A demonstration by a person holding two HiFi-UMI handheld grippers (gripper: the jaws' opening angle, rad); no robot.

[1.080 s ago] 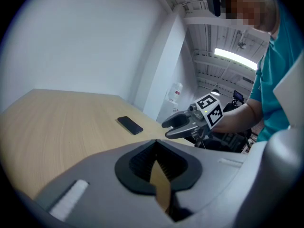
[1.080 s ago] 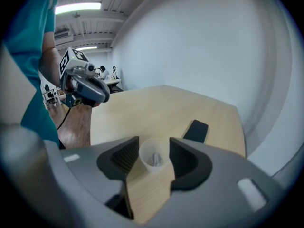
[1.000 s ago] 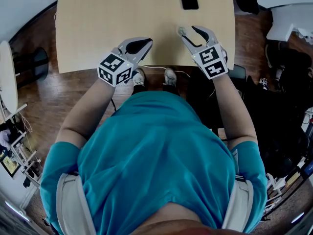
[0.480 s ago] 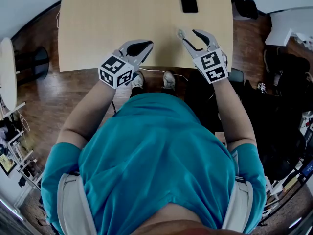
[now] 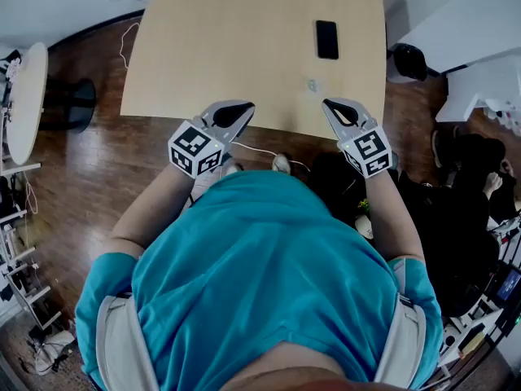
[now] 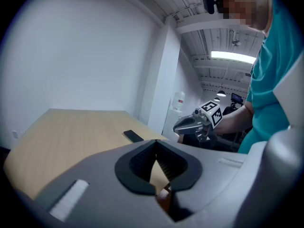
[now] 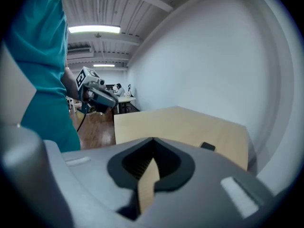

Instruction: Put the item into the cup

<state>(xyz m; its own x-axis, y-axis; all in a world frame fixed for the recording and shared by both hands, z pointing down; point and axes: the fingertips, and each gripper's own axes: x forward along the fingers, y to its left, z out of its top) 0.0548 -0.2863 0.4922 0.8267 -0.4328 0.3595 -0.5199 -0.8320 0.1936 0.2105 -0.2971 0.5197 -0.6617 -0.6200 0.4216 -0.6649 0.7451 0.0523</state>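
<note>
A small pale round item [image 5: 313,84] lies on the wooden table [image 5: 244,47], near its front edge. No cup shows in any view. My right gripper [image 5: 329,103] hovers at the table's front edge, just right of and nearer than the item, jaws shut with nothing between them. My left gripper [image 5: 247,107] is also at the front edge, farther left, shut and empty. In the left gripper view my fingertips [image 6: 154,144] meet over the table, and the right gripper [image 6: 194,122] is ahead. The right gripper view shows the left gripper [image 7: 97,96] across from it.
A black phone [image 5: 326,39] lies flat on the table beyond the item, also seen from the left gripper [image 6: 133,136] and the right gripper [image 7: 207,146]. A round white table [image 5: 20,96] stands left, a dark bin [image 5: 407,59] and white furniture [image 5: 464,47] right.
The right gripper's jaws, open around the small item before, have closed empty, and it has drawn back to the table's edge. The item stays on the table. The head view has shifted.
</note>
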